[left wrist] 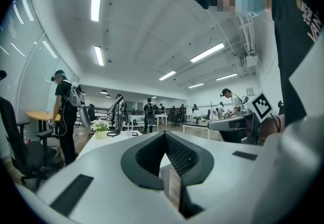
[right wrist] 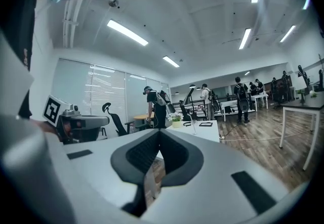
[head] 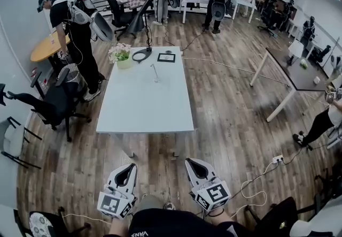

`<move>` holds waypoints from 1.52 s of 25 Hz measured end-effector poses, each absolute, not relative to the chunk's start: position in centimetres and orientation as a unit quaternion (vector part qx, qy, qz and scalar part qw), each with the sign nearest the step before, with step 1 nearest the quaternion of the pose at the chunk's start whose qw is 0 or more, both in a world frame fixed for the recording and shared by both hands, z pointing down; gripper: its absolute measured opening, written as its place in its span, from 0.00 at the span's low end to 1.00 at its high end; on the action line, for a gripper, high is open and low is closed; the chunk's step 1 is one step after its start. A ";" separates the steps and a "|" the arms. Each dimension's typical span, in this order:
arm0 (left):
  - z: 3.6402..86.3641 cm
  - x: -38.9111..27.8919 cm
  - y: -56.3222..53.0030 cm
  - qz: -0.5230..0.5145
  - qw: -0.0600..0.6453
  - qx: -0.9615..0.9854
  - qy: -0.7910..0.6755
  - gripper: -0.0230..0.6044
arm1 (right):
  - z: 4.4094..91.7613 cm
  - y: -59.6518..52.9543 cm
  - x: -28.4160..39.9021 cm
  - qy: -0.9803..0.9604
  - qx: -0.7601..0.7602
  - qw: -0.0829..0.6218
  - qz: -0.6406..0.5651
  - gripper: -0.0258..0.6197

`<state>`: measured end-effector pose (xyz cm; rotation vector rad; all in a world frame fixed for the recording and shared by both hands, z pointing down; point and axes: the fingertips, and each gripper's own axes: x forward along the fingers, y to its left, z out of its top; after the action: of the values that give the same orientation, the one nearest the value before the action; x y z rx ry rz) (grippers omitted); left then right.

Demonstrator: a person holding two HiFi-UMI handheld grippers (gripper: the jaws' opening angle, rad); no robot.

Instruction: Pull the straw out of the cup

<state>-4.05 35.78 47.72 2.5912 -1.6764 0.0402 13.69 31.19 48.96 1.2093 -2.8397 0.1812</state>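
A clear cup [head: 155,74] with a thin straw in it stands near the middle of the far half of the white table [head: 144,107]. In the right gripper view the cup [right wrist: 194,126] shows small and far off on the table's end. Both grippers hang well short of the table's near edge, over the wooden floor. My left gripper [head: 130,166] is shut with nothing in it, its tips meeting [left wrist: 164,133]. My right gripper [head: 190,161] is also shut and empty, tips together [right wrist: 159,131]. Both point level toward the table.
On the table's far end stand a flower pot [head: 122,56], a black ring-shaped stand [head: 141,55] and a black frame [head: 166,58]. An office chair [head: 53,99] and a person [head: 75,32] are left of the table. Cables [head: 251,182] lie on the floor at the right.
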 end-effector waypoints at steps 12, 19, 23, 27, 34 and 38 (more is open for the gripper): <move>48.2 -8.0 28.3 -0.004 0.037 0.850 -0.526 0.05 | 49.3 24.5 10.6 -0.902 0.424 0.028 0.073 0.07; 48.3 -11.1 22.8 0.001 0.047 0.861 -0.506 0.05 | 49.4 19.6 8.0 -0.888 0.453 0.023 0.077 0.07; 48.9 -11.6 20.3 0.003 0.048 0.875 -0.483 0.05 | 49.9 17.7 6.9 -0.879 0.469 0.018 0.082 0.07; 49.3 -13.3 18.9 0.007 0.046 0.882 -0.469 0.05 | 50.5 16.8 5.2 -0.873 0.479 0.015 0.090 0.07; 50.2 -14.7 17.2 0.003 0.059 0.886 -0.459 0.05 | 51.0 15.5 4.2 -0.867 0.488 0.024 0.095 0.07; 50.2 -14.4 15.9 0.002 0.069 0.885 -0.461 0.05 | 50.8 14.1 4.6 -0.866 0.490 0.026 0.091 0.07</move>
<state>-14.43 15.92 50.18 2.6639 -1.3878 0.0050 4.57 14.12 50.80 1.5158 -2.6770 0.2817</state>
